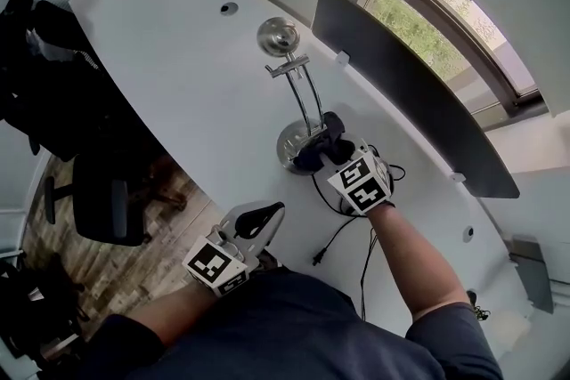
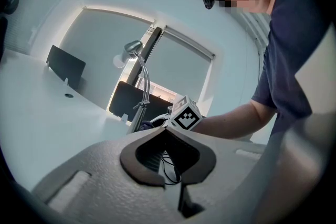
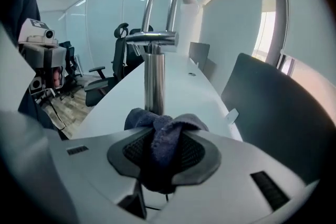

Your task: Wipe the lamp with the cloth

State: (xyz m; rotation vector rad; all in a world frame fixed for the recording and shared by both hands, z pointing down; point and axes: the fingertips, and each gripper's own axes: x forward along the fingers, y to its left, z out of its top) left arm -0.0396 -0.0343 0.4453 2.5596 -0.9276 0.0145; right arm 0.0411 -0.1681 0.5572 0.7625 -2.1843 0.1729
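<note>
A chrome desk lamp (image 1: 303, 93) stands on the white desk (image 1: 178, 67), its round head (image 1: 278, 36) at the far end of two thin rods. My right gripper (image 1: 321, 147) is shut on a dark blue cloth (image 1: 311, 156) that rests on the lamp's round base (image 1: 287, 142). In the right gripper view the cloth (image 3: 160, 134) bunches between the jaws of the right gripper (image 3: 165, 131), right against the lamp's upright post (image 3: 154, 76). My left gripper (image 1: 261, 220) hovers at the desk's near edge, shut and empty. The left gripper view shows the left gripper (image 2: 167, 132) aimed at the lamp (image 2: 143, 86).
A black power cord (image 1: 337, 234) trails from the lamp toward the desk's near edge. A dark divider panel (image 1: 405, 80) lines the far side under the window. A black office chair (image 1: 107, 200) stands on the floor to the left. A grommet hole (image 1: 229, 9) sits beyond the lamp.
</note>
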